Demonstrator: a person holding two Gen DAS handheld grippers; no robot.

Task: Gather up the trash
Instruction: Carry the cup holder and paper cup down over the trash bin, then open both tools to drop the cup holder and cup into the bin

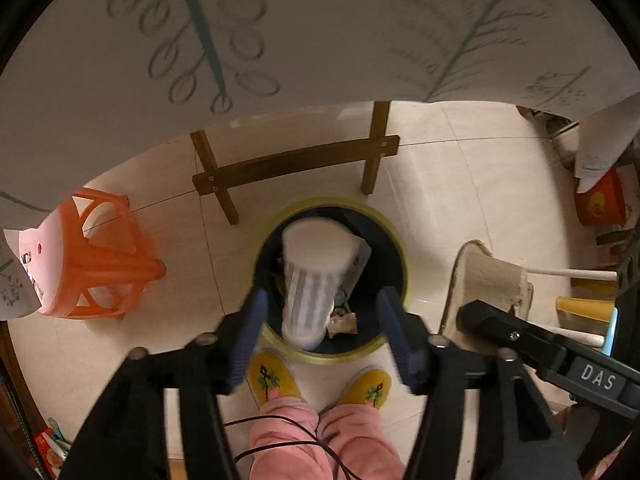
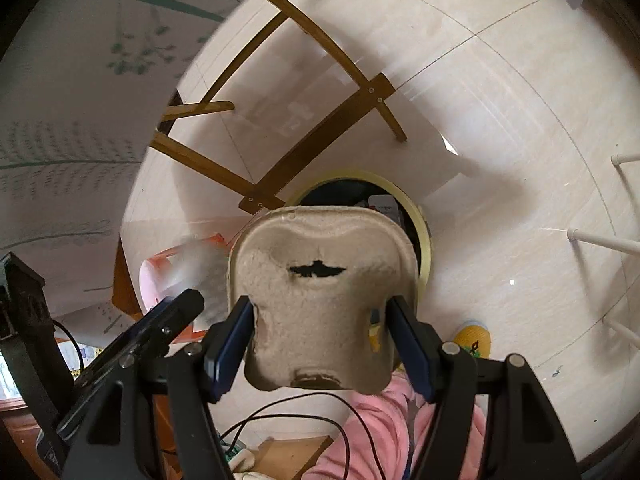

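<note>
A white ribbed paper cup point(image 1: 316, 276), blurred, hangs bottom-up in the mouth of a black bin with a yellow-green rim point(image 1: 402, 248). It sits in the gap of my left gripper point(image 1: 322, 332), whose blue pads stand apart from its sides, so the gripper is open. Crumpled trash lies inside the bin. My right gripper point(image 2: 320, 344) is shut on a grey pulp cup carrier point(image 2: 320, 300), held just to the right of the bin point(image 2: 424, 236). That carrier point(image 1: 488, 280) also shows in the left wrist view.
An orange plastic stool point(image 1: 100, 256) stands left of the bin. Wooden table legs and a crossbar point(image 1: 296, 164) lie behind it, under a leaf-print tablecloth point(image 1: 280, 40). The person's yellow slippers point(image 1: 274, 376) stand at the bin's near side. White rack rods point(image 2: 604, 242) are at the right.
</note>
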